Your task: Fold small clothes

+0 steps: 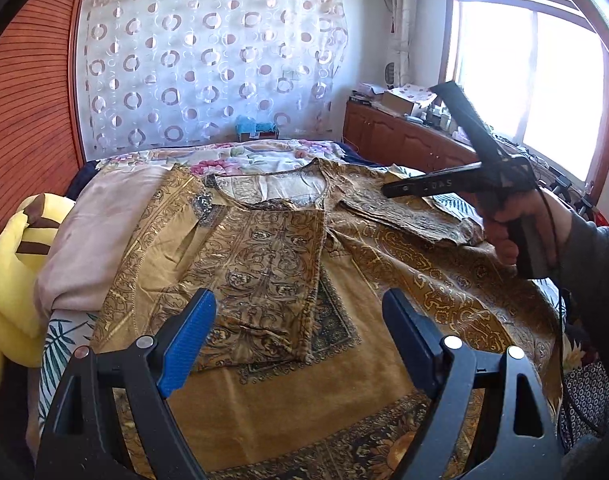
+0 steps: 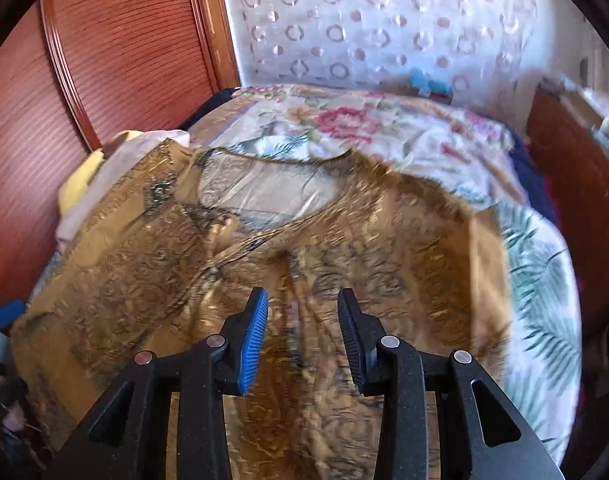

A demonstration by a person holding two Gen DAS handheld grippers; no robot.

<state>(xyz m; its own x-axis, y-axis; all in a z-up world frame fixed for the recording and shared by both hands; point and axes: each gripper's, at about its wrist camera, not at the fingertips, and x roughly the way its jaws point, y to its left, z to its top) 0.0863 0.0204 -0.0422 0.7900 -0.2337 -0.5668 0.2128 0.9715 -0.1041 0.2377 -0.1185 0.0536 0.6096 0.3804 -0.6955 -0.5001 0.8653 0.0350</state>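
A gold patterned top [image 1: 288,380] lies spread on the bed, neckline [image 1: 272,190] at the far end. Its left sleeve [image 1: 264,272] is folded inward over the chest; its right sleeve [image 1: 416,212] lies across the right shoulder. My left gripper [image 1: 300,316] hovers wide open and empty above the top's middle. My right gripper [image 2: 302,312] is open and empty above the same top [image 2: 344,260], whose view is motion-blurred. It also shows in the left wrist view [image 1: 416,140] at the far right, held by a hand, its fingers spread above the right sleeve.
A floral and leaf-print bedspread [image 2: 364,128] covers the bed. A pink folded cloth [image 1: 96,232] and a yellow plush toy [image 1: 16,264] lie at the left. A red wooden wardrobe [image 1: 28,112] stands left, a wooden cabinet [image 1: 404,136] under the window right.
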